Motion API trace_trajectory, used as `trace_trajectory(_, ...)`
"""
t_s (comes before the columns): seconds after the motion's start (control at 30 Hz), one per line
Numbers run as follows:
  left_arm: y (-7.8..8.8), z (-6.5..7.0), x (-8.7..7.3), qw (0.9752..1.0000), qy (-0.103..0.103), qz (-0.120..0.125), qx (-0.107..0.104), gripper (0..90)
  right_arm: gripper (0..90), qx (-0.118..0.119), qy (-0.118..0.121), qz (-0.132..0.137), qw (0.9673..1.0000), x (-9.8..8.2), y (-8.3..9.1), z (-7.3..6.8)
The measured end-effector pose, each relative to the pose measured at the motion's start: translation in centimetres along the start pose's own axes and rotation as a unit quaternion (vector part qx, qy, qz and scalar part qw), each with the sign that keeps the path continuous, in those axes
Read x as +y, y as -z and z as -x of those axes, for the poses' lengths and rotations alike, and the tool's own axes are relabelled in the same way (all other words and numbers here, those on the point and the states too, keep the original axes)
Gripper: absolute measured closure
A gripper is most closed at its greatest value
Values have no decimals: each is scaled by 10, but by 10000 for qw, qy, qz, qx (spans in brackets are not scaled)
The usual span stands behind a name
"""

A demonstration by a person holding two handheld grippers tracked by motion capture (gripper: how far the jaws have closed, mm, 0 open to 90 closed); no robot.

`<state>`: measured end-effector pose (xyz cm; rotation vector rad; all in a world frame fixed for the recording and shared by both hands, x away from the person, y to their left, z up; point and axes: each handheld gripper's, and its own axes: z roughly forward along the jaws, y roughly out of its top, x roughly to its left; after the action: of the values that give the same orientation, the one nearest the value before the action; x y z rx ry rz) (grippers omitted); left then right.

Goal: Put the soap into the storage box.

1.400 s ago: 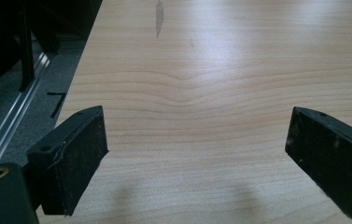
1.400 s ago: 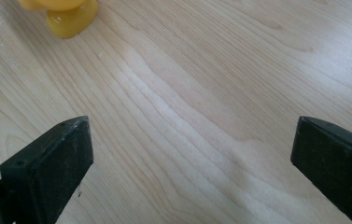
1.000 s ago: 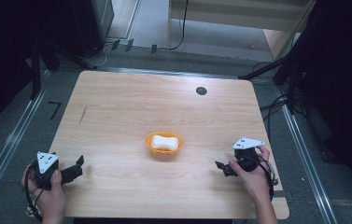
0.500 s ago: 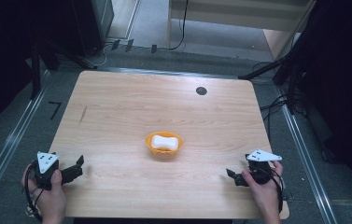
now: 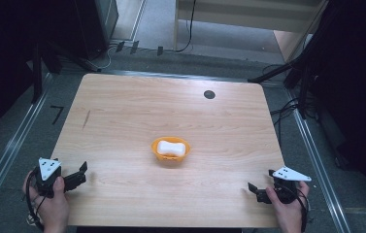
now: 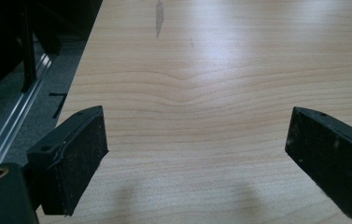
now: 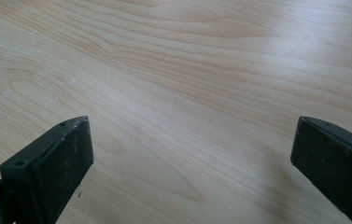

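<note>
An orange bowl (image 5: 158,156) sits at the middle of the wooden table (image 5: 122,121), with a white soap-like block (image 5: 172,147) lying in it. My left gripper (image 5: 79,175) rests at the near left corner, held by a hand, jaws wide apart with nothing between them. The left gripper view has its black pads (image 6: 78,158) over bare wood. My right gripper (image 5: 257,191) is at the near right corner, also open and empty. In the right gripper view, its pads (image 7: 64,161) frame plain wood grain. Both grippers are far from the bowl.
A small dark round grommet (image 5: 209,94) is set in the table near the far right. A dark streak (image 5: 86,119) marks the wood at left. Metal rails (image 5: 10,145) run along the floor on both sides, with cables (image 5: 287,107) beyond the right edge.
My right gripper has drawn back toward the near right corner of the table. The left gripper, bowl and block have stayed put.
</note>
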<state>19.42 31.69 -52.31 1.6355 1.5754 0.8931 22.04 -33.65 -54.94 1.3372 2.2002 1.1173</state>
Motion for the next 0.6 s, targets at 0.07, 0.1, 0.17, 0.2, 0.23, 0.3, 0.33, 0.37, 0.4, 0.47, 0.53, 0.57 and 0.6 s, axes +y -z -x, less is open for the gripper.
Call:
trace_trajectory(0.07, 0, 0, 0, 10000, 8, -1, -16, 62, 0, -39, -73, 37, 10000, -3, 4, 3)
trace_trajectory(0.1, 0, 0, 0, 10000, 7, -2, -15, 62, 0, -56, -86, 43, 9999, -5, 6, 4)
trace_trajectory(0.17, 0, 0, 0, 10000, 5, -1, -15, 62, 0, -83, -142, 68, 9998, -8, 10, 7)
trace_trajectory(0.2, 0, 0, 0, 10000, 6, -2, -16, 62, 0, -93, -156, 80, 9998, -10, 12, 8)
trace_trajectory(0.23, 0, 0, 0, 10000, 6, -2, -16, 62, 0, -93, -156, 80, 9998, -10, 12, 8)
trace_trajectory(0.3, 0, 0, 0, 10000, 7, 1, -18, 62, 0, -102, -206, 140, 9996, -15, 17, 11)
trace_trajectory(0.33, 0, 0, 0, 10000, 7, 1, -18, 62, 0, -102, -206, 140, 9996, -15, 17, 11)
trace_trajectory(0.37, 0, 0, 0, 10000, 10, 2, -23, 62, 0, -132, -280, 243, 9992, -18, 22, 13)
trace_trajectory(0.4, 0, 0, 0, 10000, 10, 2, -23, 62, 0, -132, -280, 243, 9992, -18, 22, 13)
trace_trajectory(0.47, 0, -1, 0, 10000, 21, -9, -33, 62, 0, -141, -395, 377, 9984, -23, 28, 16)
trace_trajectory(0.53, 0, -1, 0, 10000, 28, -4, -37, 62, 0, -166, -457, 452, 9978, -28, 33, 17)
trace_trajectory(0.57, 0, -1, 0, 10000, 37, -10, -34, 62, 0, -175, -483, 480, 9975, -29, 35, 18)
trace_trajectory(0.6, 0, -1, 0, 10000, 40, -8, -36, 62, 0, -182, -509, 496, 9973, -30, 36, 17)
